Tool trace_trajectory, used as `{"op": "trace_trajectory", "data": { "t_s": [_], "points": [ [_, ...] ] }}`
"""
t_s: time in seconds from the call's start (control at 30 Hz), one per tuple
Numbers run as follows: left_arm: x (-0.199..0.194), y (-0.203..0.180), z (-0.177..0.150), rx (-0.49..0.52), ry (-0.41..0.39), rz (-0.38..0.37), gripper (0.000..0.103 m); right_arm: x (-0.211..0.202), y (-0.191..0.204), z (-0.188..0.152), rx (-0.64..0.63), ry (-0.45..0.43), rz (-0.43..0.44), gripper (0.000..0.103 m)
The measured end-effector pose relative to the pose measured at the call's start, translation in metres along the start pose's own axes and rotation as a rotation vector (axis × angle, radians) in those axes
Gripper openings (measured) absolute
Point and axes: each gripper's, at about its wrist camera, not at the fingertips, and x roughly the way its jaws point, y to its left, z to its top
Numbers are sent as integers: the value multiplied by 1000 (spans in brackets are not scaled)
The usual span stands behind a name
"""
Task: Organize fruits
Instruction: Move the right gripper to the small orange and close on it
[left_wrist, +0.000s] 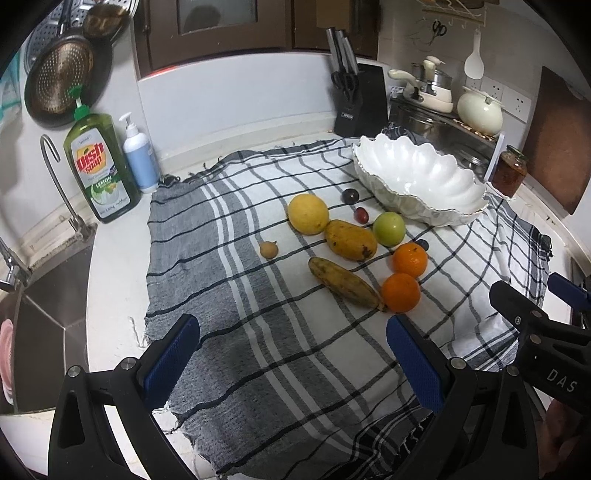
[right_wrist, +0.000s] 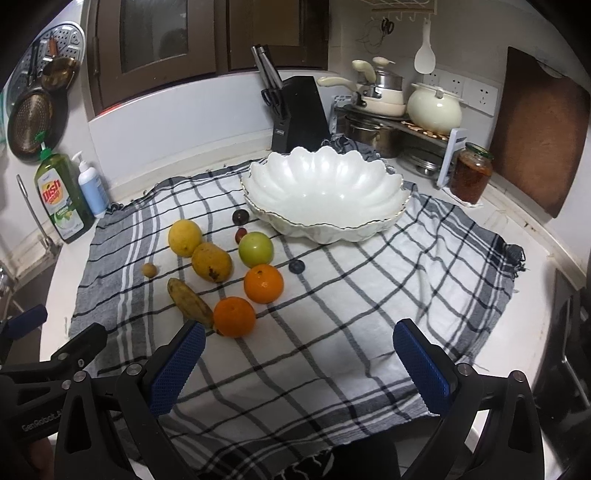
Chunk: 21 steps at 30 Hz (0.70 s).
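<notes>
A white kitchen bench (right_wrist: 517, 236) runs under dark wooden cabinets, with a steel sink (left_wrist: 44, 332) at its left end. One grey-and-white checked cloth (right_wrist: 332, 332) covers most of the bench. On the cloth's far right side sits one white scalloped bowl (right_wrist: 325, 192), with nothing in it.

The fruit lies on the cloth, left of and nearer than the bowl: one yellow citrus (right_wrist: 184, 237), one mango (right_wrist: 211, 262), one banana (right_wrist: 190, 302), two oranges (right_wrist: 263, 283) (right_wrist: 235, 316), one green apple (right_wrist: 256, 249), one small brown fruit (right_wrist: 149, 270), and three small dark fruits (right_wrist: 240, 216) (right_wrist: 241, 234) (right_wrist: 296, 266).

Behind, along the wall: one knife block (right_wrist: 299, 114), a rack of pots (right_wrist: 399, 110), one brown cutting board (right_wrist: 535, 133), one green dish soap bottle (left_wrist: 99, 166), one white pump bottle (left_wrist: 138, 155) and one jar (right_wrist: 471, 173).

The left tongs (left_wrist: 293, 354) and right tongs (right_wrist: 304, 360) both hover over the near cloth, spread wide and carrying nothing.
</notes>
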Motion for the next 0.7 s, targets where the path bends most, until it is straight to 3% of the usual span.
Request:
{"op": "trace_trajectory", "data": {
  "t_s": [0.53,0.7],
  "points": [
    [36,26,4,-33,13,29,103,49,30,3,-59,50,42,102],
    [50,31,7,-44,17,30,103,69,38,3,-70,71,56,98]
  ]
}}
